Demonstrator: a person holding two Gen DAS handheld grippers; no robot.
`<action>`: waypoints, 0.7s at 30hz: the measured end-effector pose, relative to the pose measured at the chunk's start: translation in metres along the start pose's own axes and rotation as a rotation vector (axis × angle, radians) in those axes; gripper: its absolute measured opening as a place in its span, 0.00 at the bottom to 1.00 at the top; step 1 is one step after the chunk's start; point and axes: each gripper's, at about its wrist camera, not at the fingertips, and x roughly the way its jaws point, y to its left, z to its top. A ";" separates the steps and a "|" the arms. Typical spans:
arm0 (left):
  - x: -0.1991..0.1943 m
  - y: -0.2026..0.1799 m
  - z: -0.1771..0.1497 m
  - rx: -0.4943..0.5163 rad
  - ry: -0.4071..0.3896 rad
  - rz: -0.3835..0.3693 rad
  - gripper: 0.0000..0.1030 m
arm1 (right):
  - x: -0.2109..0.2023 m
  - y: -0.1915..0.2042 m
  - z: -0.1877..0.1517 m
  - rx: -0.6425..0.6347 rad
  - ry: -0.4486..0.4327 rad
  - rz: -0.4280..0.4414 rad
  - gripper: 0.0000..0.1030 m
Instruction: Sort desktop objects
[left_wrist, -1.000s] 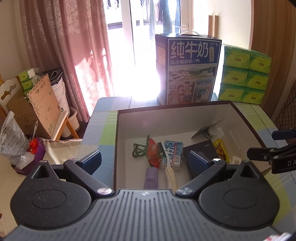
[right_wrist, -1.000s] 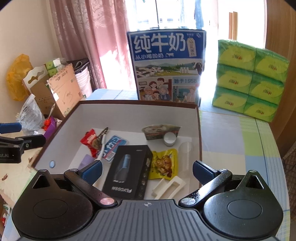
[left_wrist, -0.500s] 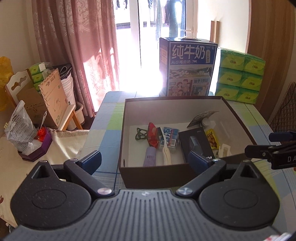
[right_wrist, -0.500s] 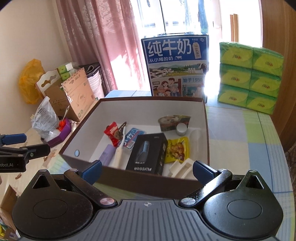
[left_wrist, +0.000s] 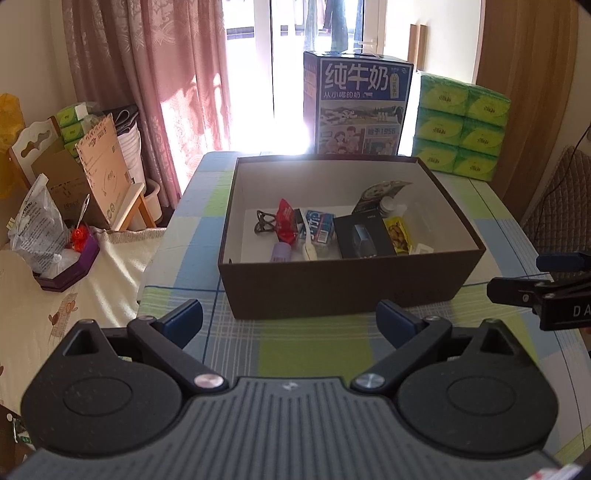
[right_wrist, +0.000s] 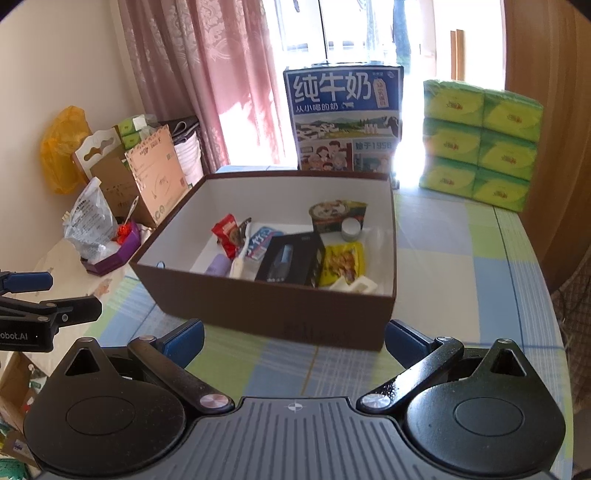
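Both open tongs (left_wrist: 290, 319) (right_wrist: 295, 338) empty, just short of the filled brown box (left_wrist: 343, 288) (right_wrist: 273, 306).

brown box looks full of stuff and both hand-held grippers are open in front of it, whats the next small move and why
Probably ease the right hand-held gripper forward over the near wall of the brown box, toward the black carton. Both it and the left hand-held gripper are open and empty, short of the box, and the carton lies nearest the right one.

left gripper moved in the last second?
Yes. The left gripper has pulled back: its fingers were over the brown box interior, and now sit short of the box's near wall, over the checked tablecloth.
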 end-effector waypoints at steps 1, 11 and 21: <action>-0.002 0.000 -0.002 -0.001 0.002 0.001 0.96 | -0.002 0.000 -0.003 0.001 0.001 0.000 0.98; -0.016 -0.010 -0.021 0.005 0.013 0.025 0.96 | -0.018 0.002 -0.027 -0.004 0.021 -0.004 0.98; -0.030 -0.022 -0.037 0.008 0.024 0.042 0.96 | -0.032 0.005 -0.041 -0.029 0.017 -0.005 0.98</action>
